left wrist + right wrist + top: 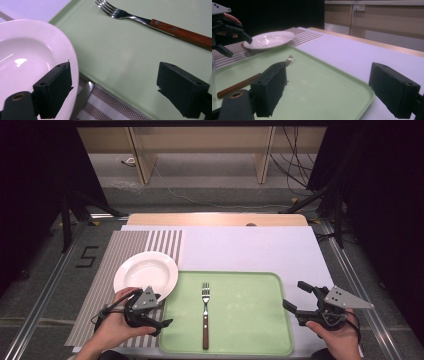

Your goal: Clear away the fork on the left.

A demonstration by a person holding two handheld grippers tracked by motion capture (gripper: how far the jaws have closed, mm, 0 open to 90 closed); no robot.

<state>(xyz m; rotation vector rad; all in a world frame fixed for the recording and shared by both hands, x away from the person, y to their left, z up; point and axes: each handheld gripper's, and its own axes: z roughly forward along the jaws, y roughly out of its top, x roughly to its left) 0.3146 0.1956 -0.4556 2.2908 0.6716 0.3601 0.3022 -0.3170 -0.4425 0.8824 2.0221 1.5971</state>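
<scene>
A white plate (145, 275) lies on a striped placemat (107, 270), its near rim by the left edge of a green tray (250, 320). A fork (205, 315) with a wooden handle lies on the tray, tines pointing away. My left gripper (162, 310) is open at the plate's near rim. In the left gripper view one jaw hangs over the plate (25, 55) and the other over the tray (120, 50), with the fork (140, 18) beyond. My right gripper (294, 295) is open and empty at the tray's right edge, facing the fork (289, 59) and plate (269, 39).
A white sheet (250, 247) covers the table behind the tray, with a wooden edge (215, 219) at the back. A shiny metal strip (85, 92) peeks from under the plate's rim. Cables lie on the floor (210, 195) beyond the table.
</scene>
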